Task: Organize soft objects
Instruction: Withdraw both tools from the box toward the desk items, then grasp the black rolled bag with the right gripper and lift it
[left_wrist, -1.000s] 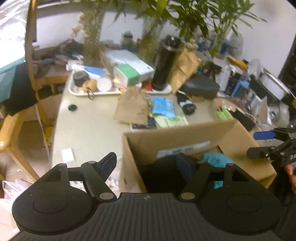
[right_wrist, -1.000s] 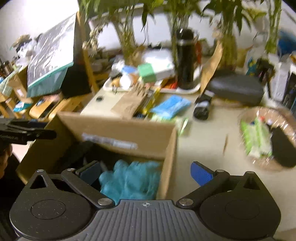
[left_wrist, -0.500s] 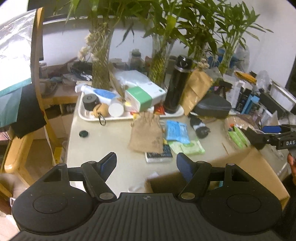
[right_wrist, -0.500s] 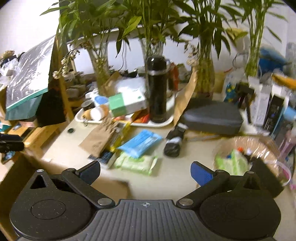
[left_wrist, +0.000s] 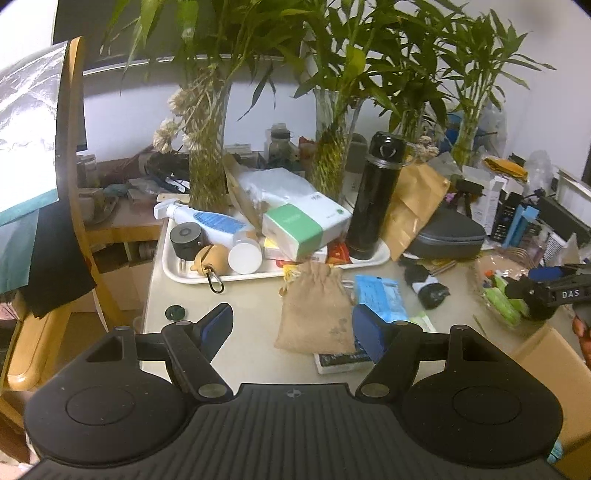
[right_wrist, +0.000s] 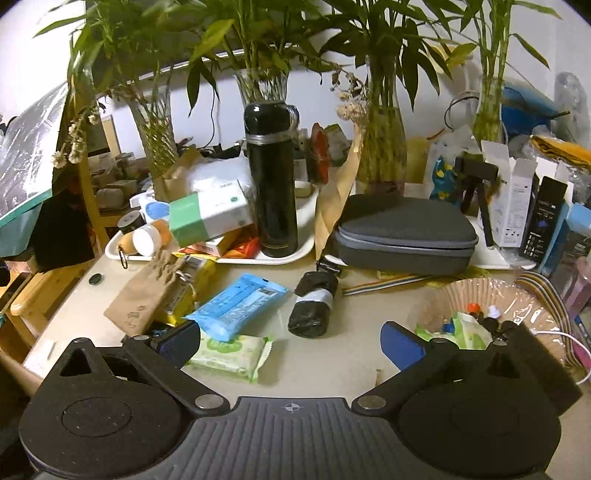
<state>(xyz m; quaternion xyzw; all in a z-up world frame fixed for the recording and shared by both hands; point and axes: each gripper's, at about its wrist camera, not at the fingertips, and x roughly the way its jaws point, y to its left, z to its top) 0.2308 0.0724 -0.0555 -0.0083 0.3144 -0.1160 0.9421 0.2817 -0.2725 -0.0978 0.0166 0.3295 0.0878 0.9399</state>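
Overhead, both claws hover open and empty: the left claw (left_wrist: 291, 326) above the burlap pouch (left_wrist: 316, 308), the right claw (right_wrist: 291, 341) above the green wipes pack (right_wrist: 231, 352), which lies on the tabletop (right_wrist: 354, 332) touching the blue pack (right_wrist: 236, 306).

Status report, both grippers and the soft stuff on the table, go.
Left gripper open, empty. Right gripper open, empty. Burlap pouch, blue wipes pack, green wipes pack untouched. Nothing blocking.

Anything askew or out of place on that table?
Yes. The green-and-white box sits tilted atop the packets on the white tray, and the burlap pouch lies slumped across the yellow pack. Nothing spilled.
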